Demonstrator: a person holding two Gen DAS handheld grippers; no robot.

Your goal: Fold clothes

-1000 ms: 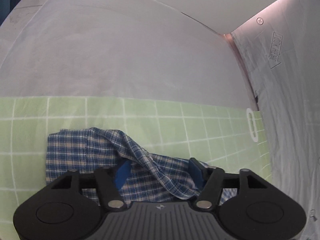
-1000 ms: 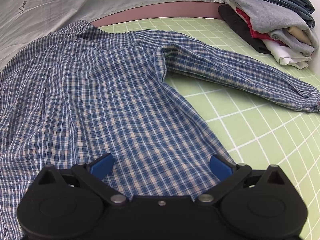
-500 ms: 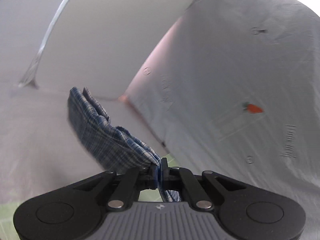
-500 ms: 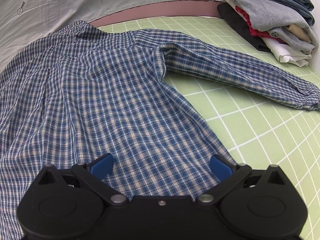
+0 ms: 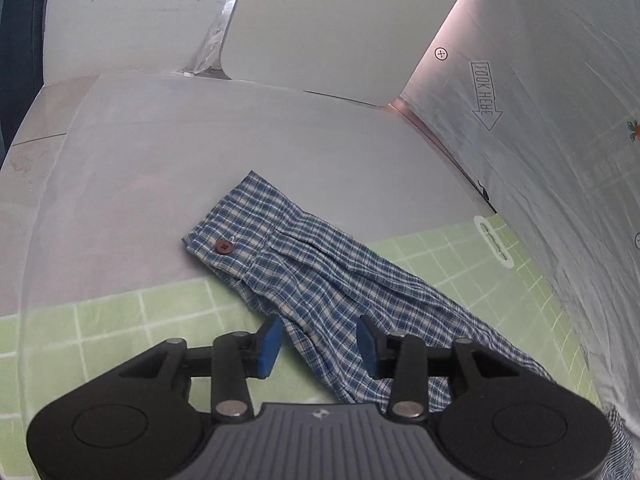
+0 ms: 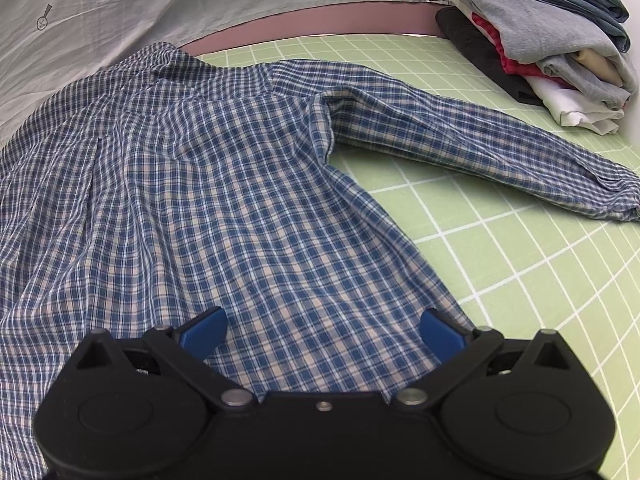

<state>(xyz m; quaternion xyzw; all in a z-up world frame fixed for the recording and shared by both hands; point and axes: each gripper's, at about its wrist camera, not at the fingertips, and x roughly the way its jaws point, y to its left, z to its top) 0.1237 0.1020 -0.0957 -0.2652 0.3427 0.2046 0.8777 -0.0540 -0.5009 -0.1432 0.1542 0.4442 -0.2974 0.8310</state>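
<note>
**Left sleeve let go, laid out flat; shirt spread for folding**

Since half a second back the left tongs (image 5: 318, 346) have gone from clamped on the cuff, held up in the air, to blades apart over the sleeve, which now lies down. Right-hand view unchanged.

- Green grid mat (image 6: 500, 248): landmark. On the bench.
- Plaid shirt (image 6: 208, 200): back-up, spread across the mat, collar toward the mat's far edge. Right sleeve (image 6: 472, 140) stretched out sideways over the mat.
- Stack of folded clothes (image 6: 560, 44): at the mat's far right corner.
- Left sleeve (image 5: 340, 280): runs off the mat's edge; cuff (image 5: 236, 232) lies on bare bench just past it.
- Right tongs (image 6: 322, 332): blades wide apart, low over the hem, gripping nothing.

Judgement: spreading stage, sleeves out. Next move likely needs a fresh grip on a sleeve or side edge, to carry it inward across the back.
</note>
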